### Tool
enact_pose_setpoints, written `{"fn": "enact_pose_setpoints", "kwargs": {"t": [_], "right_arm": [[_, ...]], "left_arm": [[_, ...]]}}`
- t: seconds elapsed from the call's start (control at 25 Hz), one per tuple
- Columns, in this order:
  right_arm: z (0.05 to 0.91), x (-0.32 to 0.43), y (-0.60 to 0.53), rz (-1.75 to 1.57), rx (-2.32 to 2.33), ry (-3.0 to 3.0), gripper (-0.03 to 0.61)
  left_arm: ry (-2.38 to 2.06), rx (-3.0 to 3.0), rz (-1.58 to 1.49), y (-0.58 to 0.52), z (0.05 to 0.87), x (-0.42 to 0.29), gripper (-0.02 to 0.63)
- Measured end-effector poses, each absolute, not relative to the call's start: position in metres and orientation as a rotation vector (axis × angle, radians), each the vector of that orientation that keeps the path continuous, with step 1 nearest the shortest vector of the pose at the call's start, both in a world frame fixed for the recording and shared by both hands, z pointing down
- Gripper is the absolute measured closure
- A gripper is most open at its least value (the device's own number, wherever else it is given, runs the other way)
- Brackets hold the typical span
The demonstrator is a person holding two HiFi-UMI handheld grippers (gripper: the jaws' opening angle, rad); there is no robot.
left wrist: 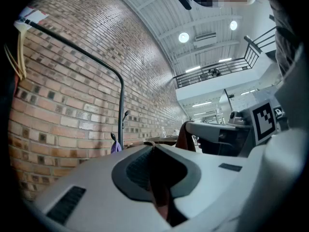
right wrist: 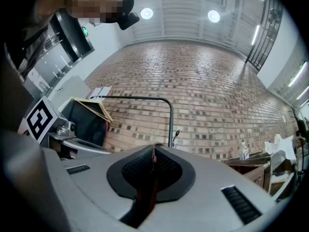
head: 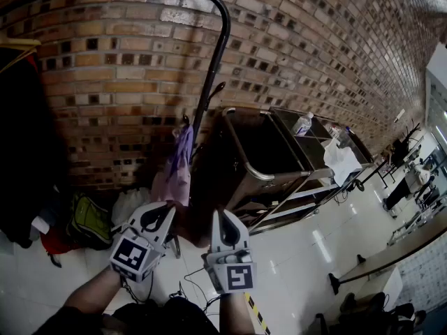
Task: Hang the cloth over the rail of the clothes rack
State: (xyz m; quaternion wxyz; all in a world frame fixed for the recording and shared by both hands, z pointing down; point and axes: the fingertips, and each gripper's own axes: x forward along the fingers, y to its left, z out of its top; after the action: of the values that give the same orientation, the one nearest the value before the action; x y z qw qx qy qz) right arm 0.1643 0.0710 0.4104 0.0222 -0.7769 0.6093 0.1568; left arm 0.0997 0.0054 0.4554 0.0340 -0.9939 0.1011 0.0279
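The clothes rack's black rail (head: pixel 225 33) arcs overhead in front of a brick wall and bends down into its post; it also shows in both gripper views (left wrist: pixel 77 51) (right wrist: pixel 135 98). A dark brown cloth (head: pixel 191 226) stretches between my two grippers, low in the head view and below the rail. My left gripper (head: pixel 166 211) is shut on one edge of the cloth (left wrist: pixel 161 197). My right gripper (head: pixel 222 213) is shut on another edge, where a frayed thread (right wrist: pixel 154 153) sticks out of the jaws. Both grippers point up toward the rack.
A purple cloth (head: pixel 179 165) hangs from a hook on the rack's post. Dark clothing on a wooden hanger (right wrist: pixel 89 105) fills the rack's left end. A green bag (head: pixel 88 219) lies on the floor beneath. A metal cart (head: pixel 279 160) with a bottle (head: pixel 302 123) stands at the right.
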Motion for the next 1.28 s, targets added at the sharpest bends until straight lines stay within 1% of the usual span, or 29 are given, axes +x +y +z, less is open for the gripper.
{"fn": "enact_pose_setpoints", "kwargs": {"t": [0.16,0.32,0.6,0.84,0.96,1.12,1.28], "right_arm": [[0.395,0.174,0.061,0.473,-2.409,1.883,0.541],[0.373,0.192,0.047,0.553,-2.425,1.875,0.54],[0.332,0.245,0.012,0.668,-2.382,1.9,0.541],[0.284,0.298,-0.026,0.724,-2.292,1.963,0.54],[0.265,0.322,-0.048,0.8,-2.263,1.985,0.541],[0.242,0.353,-0.079,1.01,-2.311,2.009,0.54],[0.212,0.386,-0.101,1.09,-2.309,1.975,0.54]], "left_arm": [[0.28,-3.052,0.11,-0.001,0.429,0.112,0.595],[0.221,-3.022,0.136,-0.013,0.409,0.137,0.595],[0.155,-2.926,0.218,-0.034,0.365,0.208,0.595],[0.135,-2.85,0.225,-0.058,0.324,0.271,0.595],[0.191,-2.812,0.287,-0.077,0.302,0.296,0.595],[0.256,-2.783,0.414,-0.105,0.266,0.332,0.595],[0.256,-2.746,0.539,-0.123,0.22,0.367,0.595]]}}
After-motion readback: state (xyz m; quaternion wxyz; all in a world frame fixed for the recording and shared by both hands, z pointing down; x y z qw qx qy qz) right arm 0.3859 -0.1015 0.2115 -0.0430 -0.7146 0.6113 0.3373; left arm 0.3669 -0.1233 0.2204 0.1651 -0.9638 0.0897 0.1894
